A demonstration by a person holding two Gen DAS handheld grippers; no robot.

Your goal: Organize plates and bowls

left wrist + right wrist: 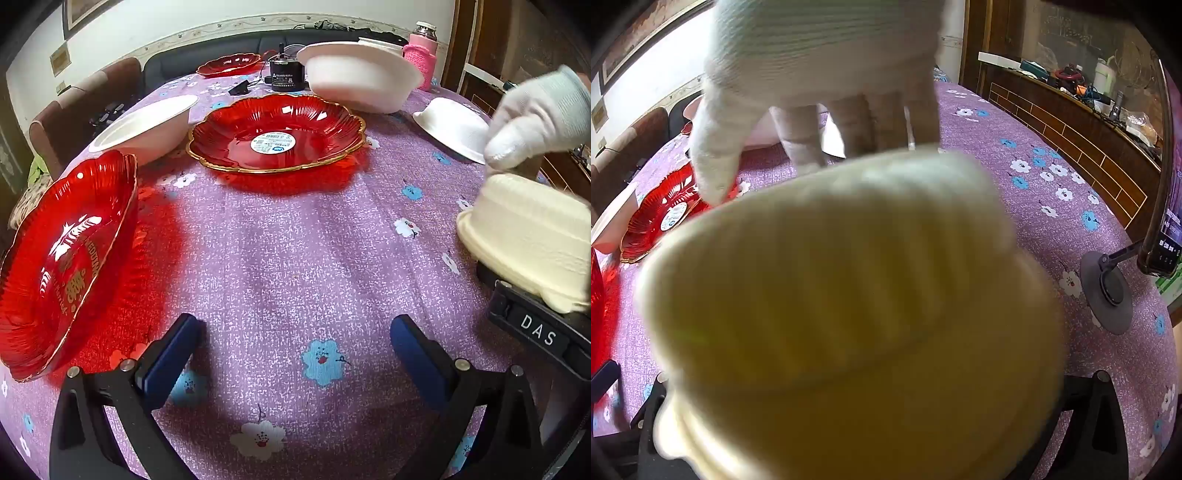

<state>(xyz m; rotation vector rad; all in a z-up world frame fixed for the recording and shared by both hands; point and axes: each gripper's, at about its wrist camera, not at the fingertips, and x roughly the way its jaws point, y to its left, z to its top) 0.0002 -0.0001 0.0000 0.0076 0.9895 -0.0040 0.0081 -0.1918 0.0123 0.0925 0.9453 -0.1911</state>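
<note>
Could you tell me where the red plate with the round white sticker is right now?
In the left wrist view the red plate with the sticker lies flat on the tablecloth at centre, between two white bowls.

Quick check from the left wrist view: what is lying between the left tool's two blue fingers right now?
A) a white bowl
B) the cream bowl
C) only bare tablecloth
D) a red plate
C: the left tool stands wide open over the purple flowered tablecloth; the near red plate sits off to its left, untouched.

purple flowered table point(280, 258) carries red plates point(277, 133), white bowls point(365, 79), a black device point(286, 75).
</note>
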